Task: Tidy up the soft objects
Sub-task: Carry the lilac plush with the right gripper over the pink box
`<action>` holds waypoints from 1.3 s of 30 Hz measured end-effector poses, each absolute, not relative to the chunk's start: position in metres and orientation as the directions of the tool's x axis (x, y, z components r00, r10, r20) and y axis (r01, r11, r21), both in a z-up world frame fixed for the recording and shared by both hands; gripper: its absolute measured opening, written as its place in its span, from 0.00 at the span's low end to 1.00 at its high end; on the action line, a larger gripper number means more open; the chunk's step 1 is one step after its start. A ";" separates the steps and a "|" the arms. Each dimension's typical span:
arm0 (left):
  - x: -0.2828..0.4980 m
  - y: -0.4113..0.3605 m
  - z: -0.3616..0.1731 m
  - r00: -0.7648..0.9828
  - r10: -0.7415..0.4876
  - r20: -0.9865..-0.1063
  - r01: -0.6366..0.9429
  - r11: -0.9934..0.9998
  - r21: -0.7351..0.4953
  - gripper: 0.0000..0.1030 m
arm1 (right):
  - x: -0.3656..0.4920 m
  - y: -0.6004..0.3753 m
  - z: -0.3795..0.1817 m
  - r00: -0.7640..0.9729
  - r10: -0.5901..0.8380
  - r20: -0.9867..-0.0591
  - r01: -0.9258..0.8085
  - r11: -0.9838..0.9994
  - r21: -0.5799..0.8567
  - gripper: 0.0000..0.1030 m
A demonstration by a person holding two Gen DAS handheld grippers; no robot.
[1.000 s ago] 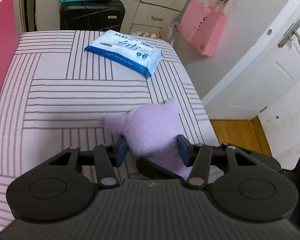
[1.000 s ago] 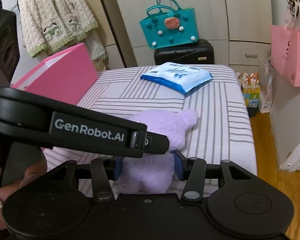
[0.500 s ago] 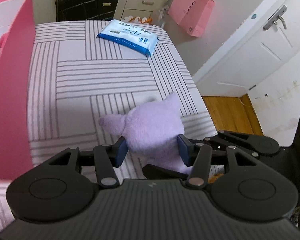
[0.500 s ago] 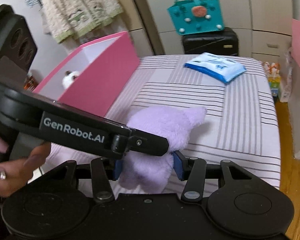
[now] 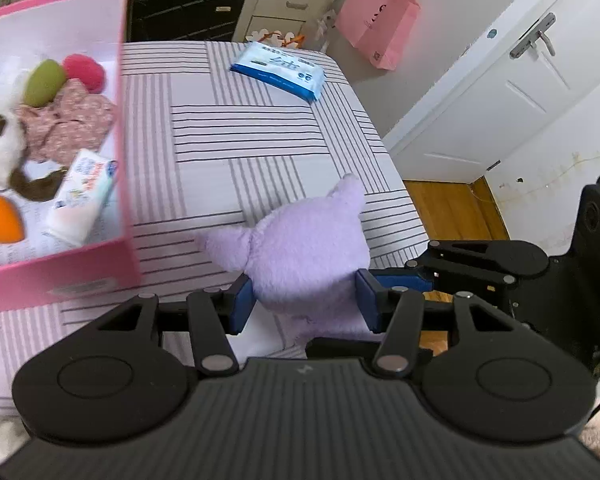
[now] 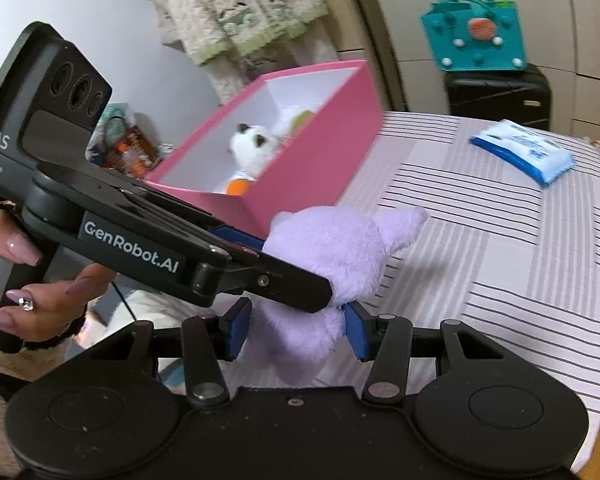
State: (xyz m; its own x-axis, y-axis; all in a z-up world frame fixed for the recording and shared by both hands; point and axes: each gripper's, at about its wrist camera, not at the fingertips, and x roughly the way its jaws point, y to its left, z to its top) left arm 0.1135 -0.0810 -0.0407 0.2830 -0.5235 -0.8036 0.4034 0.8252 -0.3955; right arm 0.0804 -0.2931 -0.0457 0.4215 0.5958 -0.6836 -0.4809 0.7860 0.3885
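Two grippers pinch one purple plush toy [image 5: 308, 256] — left gripper [image 5: 305, 300] and right gripper [image 6: 296, 330], blue pads pressed into its sides — lifted above the striped bed [image 5: 236, 152] near its front edge, beside the pink box [image 5: 124, 160] at the left edge.

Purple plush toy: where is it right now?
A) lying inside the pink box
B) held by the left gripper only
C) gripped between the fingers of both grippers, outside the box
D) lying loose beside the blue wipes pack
C: the purple plush toy is pinched by the left gripper and the right gripper, short of the pink box.
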 end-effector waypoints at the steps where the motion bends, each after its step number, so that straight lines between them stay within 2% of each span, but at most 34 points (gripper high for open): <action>1: 0.111 -0.075 -0.037 0.287 -0.522 -0.803 0.403 0.826 -0.393 0.50 | 0.079 -0.289 -0.043 0.418 0.603 -0.679 -0.490 0.780 0.390 0.53; 20: 0.078 0.016 0.012 0.391 -0.473 -0.790 0.351 0.870 -0.347 0.50 | 0.084 -0.216 -0.001 0.266 0.728 -0.631 -0.620 0.631 0.466 0.52; 30: 0.098 0.048 0.036 0.536 -0.478 -0.696 0.376 0.873 -0.310 0.51 | 0.112 -0.187 0.024 0.412 0.716 -0.564 -0.679 0.654 0.334 0.52; 34: 0.121 0.056 0.045 0.585 -0.474 -0.658 0.377 0.877 -0.296 0.51 | 0.138 -0.181 0.032 0.444 0.720 -0.534 -0.674 0.661 0.331 0.52; 39: 0.154 0.068 0.042 0.590 -0.481 -0.648 0.365 0.875 -0.318 0.51 | 0.169 -0.168 0.029 0.446 0.712 -0.542 -0.675 0.665 0.319 0.51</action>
